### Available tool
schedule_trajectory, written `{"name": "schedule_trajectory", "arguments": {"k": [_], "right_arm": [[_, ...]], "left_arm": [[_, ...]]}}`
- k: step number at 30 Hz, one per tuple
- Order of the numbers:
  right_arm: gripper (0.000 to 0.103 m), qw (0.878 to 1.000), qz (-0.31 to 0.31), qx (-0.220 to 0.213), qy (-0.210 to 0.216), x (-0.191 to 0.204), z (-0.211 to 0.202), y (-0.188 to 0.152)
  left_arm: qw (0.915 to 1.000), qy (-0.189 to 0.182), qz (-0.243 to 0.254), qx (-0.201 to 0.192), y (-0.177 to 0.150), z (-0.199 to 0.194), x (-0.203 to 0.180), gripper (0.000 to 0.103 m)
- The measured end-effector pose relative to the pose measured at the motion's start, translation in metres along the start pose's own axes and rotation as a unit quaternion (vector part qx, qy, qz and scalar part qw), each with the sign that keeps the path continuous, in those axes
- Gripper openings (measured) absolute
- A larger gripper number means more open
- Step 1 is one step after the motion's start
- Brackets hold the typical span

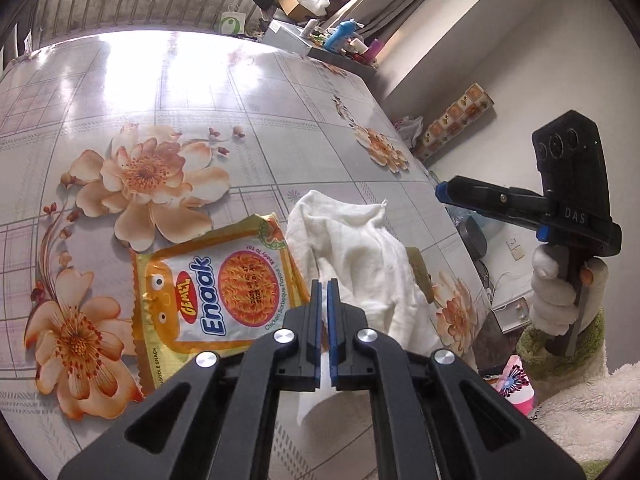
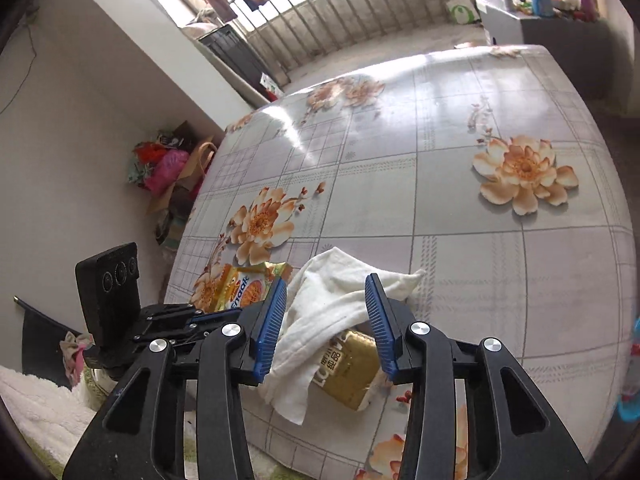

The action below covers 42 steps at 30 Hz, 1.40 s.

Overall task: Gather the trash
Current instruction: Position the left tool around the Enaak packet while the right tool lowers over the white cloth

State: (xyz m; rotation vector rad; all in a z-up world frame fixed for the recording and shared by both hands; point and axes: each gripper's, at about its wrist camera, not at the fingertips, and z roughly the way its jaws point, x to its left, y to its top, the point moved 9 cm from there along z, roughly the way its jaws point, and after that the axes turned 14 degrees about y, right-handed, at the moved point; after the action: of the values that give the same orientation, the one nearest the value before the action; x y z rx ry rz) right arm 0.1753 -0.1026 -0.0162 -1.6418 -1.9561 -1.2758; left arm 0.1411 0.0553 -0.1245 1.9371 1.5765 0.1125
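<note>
An orange and white Enaak noodle snack packet (image 1: pixel 212 292) (image 2: pixel 244 288) lies flat on the flowered table (image 1: pixel 180 80). Right of it a crumpled white towel (image 1: pixel 360 256) (image 2: pixel 340 300) is draped over a gold packet (image 2: pixel 348 364), whose edge (image 1: pixel 420 276) sticks out. My left gripper (image 1: pixel 325 286) is shut, its tips above the towel's left side and beside the snack packet. My right gripper (image 2: pixel 326 280) stands open above the towel and gold packet, touching neither. A white-gloved hand (image 1: pixel 552 292) holds it off the table's right edge.
A cabinet with bottles (image 1: pixel 320 40) (image 2: pixel 532 20) stands past the table's far end. Bags of cloth (image 2: pixel 168 168) sit on the floor by the left wall. A patterned roll (image 1: pixel 456 120) leans against the right wall. White fleece (image 1: pixel 580 408) lies at the near edge.
</note>
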Motion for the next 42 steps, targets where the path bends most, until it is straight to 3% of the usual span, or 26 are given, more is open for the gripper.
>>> {"name": "schedule_trajectory", "arguments": {"k": [2,5,12,15,24,32,39,42], "right_arm": [[0.042,0.999,0.032,-0.017,0.005,-0.008,-0.003,-0.009],[0.044,0.997,0.066,-0.030,0.012,-0.017,-0.001,-0.018],[0.045,0.995,0.095,-0.030,0.010,-0.021,0.014,-0.028],[0.045,0.996,0.084,-0.022,-0.022,-0.024,0.020,-0.031],[0.045,0.996,0.078,-0.022,-0.038,-0.028,0.020,-0.033],[0.045,0.996,0.077,-0.026,-0.045,-0.029,0.015,-0.034],[0.045,0.996,0.076,-0.029,-0.044,-0.028,0.010,-0.033],[0.045,0.995,0.079,-0.030,-0.044,-0.029,0.010,-0.032]], "left_arm": [[0.9997,0.023,0.004,-0.006,0.002,-0.001,0.005,0.020],[0.9984,0.053,0.016,0.000,0.010,0.006,0.014,0.030],[0.9976,0.068,0.005,0.014,0.020,0.036,0.022,0.031],[0.9975,0.070,0.006,0.010,0.023,0.041,0.020,0.031],[0.9898,0.121,0.074,-0.012,0.030,0.055,0.003,0.030],[0.9945,0.088,0.054,-0.017,0.025,0.052,0.013,0.026],[0.9990,-0.017,-0.042,0.000,0.027,0.051,0.039,0.022],[0.9989,-0.012,-0.045,0.001,0.027,0.050,0.043,0.019]]}}
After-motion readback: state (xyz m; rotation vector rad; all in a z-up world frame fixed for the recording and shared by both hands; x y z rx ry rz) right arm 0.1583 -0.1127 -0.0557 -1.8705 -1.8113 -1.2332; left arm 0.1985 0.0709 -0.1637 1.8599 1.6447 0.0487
